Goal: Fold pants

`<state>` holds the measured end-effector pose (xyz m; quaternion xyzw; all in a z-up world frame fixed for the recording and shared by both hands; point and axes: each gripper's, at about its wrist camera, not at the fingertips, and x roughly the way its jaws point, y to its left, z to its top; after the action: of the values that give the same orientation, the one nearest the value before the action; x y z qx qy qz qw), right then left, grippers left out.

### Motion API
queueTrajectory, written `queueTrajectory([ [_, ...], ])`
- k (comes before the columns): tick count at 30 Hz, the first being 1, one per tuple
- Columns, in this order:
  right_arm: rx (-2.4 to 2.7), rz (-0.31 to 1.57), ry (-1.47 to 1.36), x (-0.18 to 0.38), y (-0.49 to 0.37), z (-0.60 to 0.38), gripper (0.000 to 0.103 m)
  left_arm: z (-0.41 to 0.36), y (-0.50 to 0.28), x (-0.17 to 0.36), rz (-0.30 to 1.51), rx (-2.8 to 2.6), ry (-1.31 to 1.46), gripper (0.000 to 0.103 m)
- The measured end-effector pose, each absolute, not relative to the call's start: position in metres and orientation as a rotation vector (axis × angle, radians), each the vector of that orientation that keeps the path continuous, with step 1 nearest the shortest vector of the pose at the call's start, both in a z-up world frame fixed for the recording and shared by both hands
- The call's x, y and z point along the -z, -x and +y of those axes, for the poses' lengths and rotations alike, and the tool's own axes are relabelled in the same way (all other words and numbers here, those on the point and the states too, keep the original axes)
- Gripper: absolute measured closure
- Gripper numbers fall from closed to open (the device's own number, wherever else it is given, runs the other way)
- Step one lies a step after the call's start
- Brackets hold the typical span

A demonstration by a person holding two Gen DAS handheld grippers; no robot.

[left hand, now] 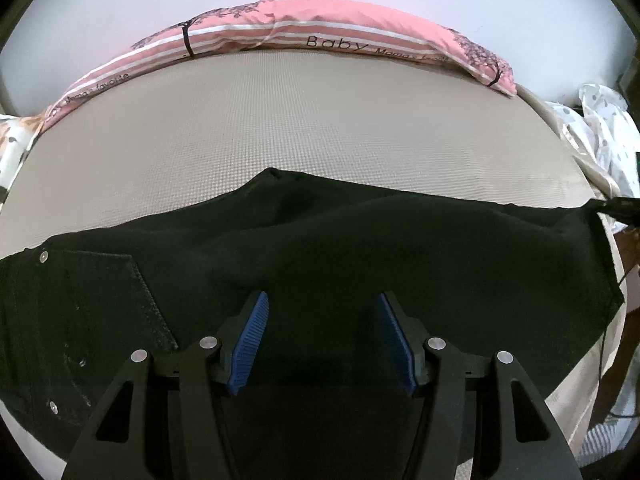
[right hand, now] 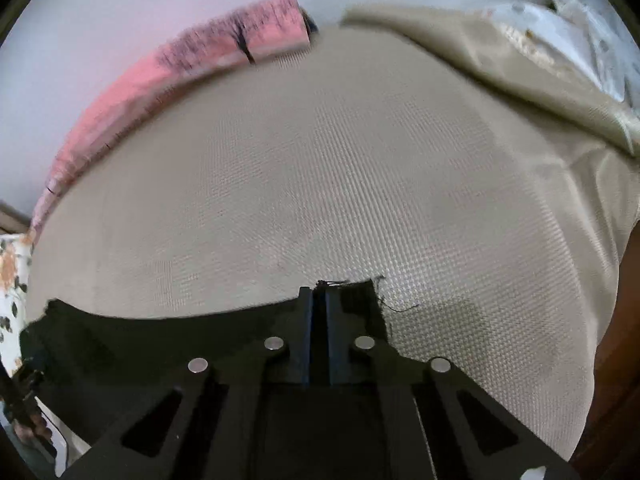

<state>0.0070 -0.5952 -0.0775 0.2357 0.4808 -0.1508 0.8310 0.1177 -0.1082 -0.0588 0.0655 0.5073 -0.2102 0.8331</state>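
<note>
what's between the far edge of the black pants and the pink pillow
Bare beige mattress cover, nothing lying on it. The left wrist view shows it best, from the black pants up to the pink pillow by the wall.

The pants (left hand: 360, 248) are black, lying on a beige woven-textured mat (left hand: 280, 120). Behind it the pillow (left hand: 320, 32) is pink with white stripes, dark tree prints and black lettering. The gripper pads (left hand: 250, 344) are ribbed blue.

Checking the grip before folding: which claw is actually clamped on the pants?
The right claw, shut on the black pants hem; the left claw is open above them.
</note>
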Motion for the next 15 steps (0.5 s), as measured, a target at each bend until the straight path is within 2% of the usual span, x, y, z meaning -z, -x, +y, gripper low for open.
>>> queueTrajectory([
  [6,0.468,0.887,-0.457,0.052,0.019,-0.591,0.103,-0.1,-0.119,0.059,1.054,0.427,-0.136,0.046],
  [13,0.516,1.029,-0.493,0.095,-0.002,-0.598,0.102,-0.087,-0.123,0.077,1.07,0.417,-0.128,0.046],
  [15,0.546,1.055,-0.506,0.097,-0.005,-0.599,0.095,-0.086,-0.122,0.077,1.06,0.43,-0.139,0.046],
])
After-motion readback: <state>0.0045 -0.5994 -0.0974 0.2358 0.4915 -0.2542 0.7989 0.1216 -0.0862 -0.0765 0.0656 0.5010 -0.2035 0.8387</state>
